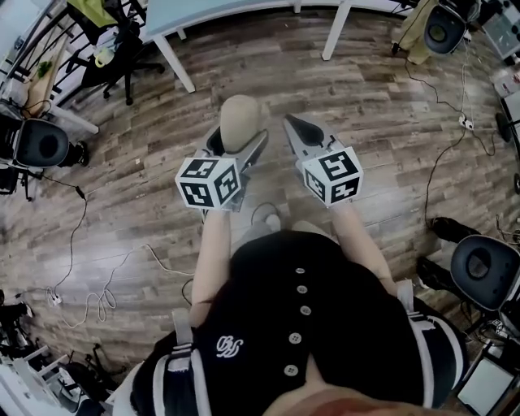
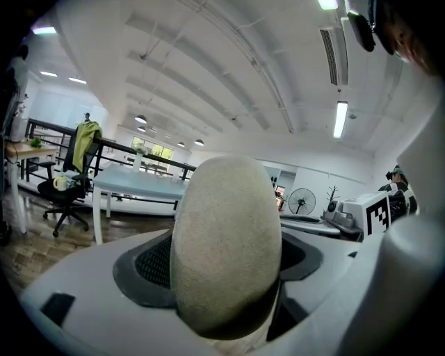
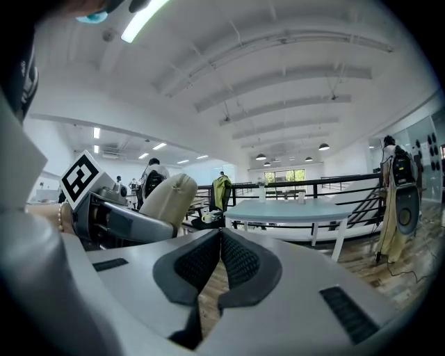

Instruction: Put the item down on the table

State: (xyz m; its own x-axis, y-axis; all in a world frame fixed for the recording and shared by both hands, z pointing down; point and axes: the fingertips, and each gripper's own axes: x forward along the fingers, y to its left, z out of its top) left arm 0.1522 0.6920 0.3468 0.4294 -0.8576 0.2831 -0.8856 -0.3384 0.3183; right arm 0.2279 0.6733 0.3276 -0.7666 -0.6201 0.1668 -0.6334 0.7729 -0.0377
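Observation:
A beige, egg-shaped soft item (image 1: 242,120) is held upright in my left gripper (image 1: 241,142), whose jaws stand wide and press on its sides. In the left gripper view the item (image 2: 226,243) fills the space between the dark pads (image 2: 149,261). My right gripper (image 1: 294,123) hangs just to the right of it at the same height, shut with nothing in it; its pads (image 3: 240,261) meet at the tips. Both grippers are held over the wood floor, short of the pale blue table (image 1: 236,12) ahead. The right gripper view shows the item (image 3: 170,201) at the left and the table (image 3: 292,207) beyond.
Black office chairs stand at the far left (image 1: 114,49), at the left edge (image 1: 41,142) and at the lower right (image 1: 483,272). Cables (image 1: 89,276) trail over the floor on both sides. A railing (image 3: 327,184) runs behind the table. People (image 3: 151,177) stand far off.

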